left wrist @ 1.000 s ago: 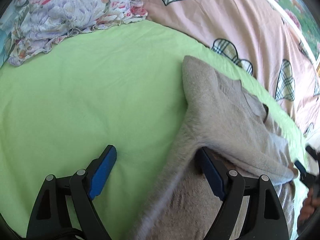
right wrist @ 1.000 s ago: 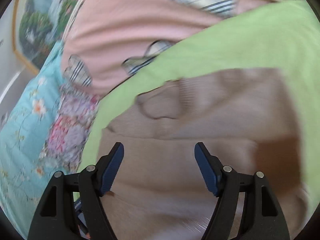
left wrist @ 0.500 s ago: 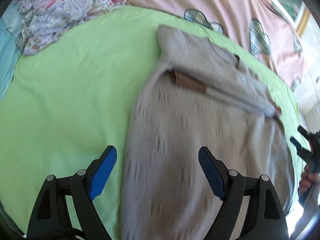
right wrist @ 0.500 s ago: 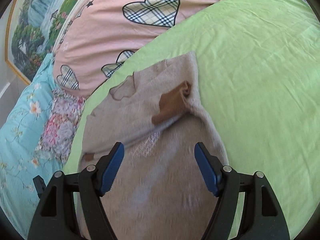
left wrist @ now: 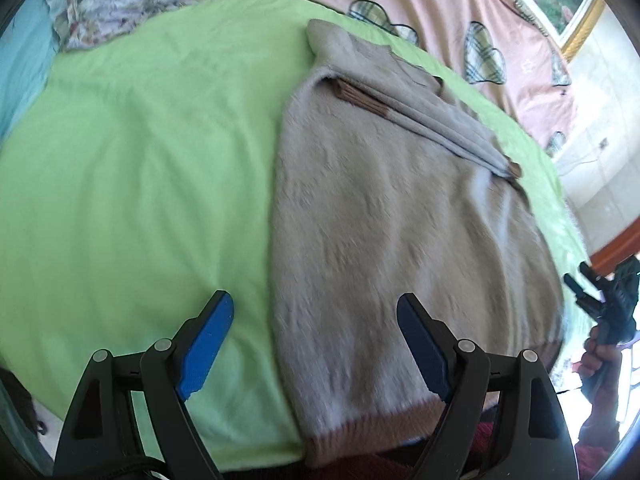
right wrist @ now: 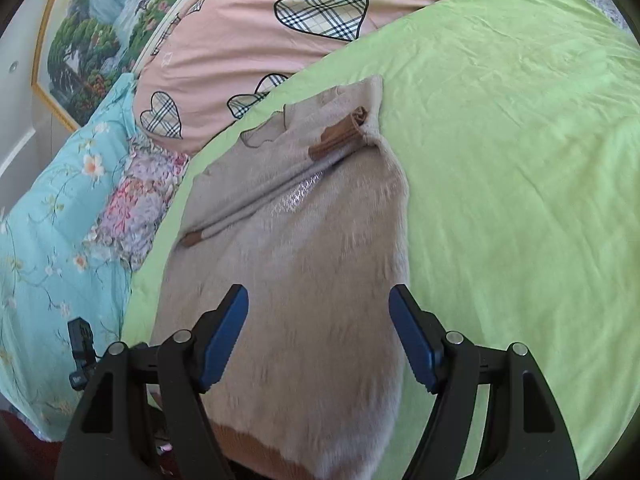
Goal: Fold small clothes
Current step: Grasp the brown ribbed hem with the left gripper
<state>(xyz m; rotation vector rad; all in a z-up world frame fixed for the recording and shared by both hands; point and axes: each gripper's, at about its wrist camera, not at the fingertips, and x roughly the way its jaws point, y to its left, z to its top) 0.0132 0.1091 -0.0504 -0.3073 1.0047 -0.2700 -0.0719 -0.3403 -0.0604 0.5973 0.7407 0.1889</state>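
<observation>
A fuzzy beige sweater [left wrist: 400, 232] lies flat on the green sheet [left wrist: 140, 184], neck away from me, both sleeves folded across its chest with brown cuffs [left wrist: 360, 98] showing. Its brown hem [left wrist: 372, 420] is at the near edge. My left gripper [left wrist: 316, 344] is open and empty above the sweater's lower left part. In the right wrist view the sweater [right wrist: 304, 264] fills the middle; my right gripper [right wrist: 318, 340] is open and empty above its lower part. The right gripper also shows at the left view's right edge [left wrist: 592, 300].
A pink quilt with plaid hearts [right wrist: 320, 4] and floral pillows [right wrist: 56, 200] lie beyond the sweater. The green sheet [right wrist: 520, 180] extends wide to the sweater's side. A framed picture [right wrist: 92, 28] hangs on the wall. The bed's near edge is just below the hem.
Both grippers pulled back from the sleeves toward the hem. The sleeves now lie folded across the chest, and more of the sweater's body is in view.
</observation>
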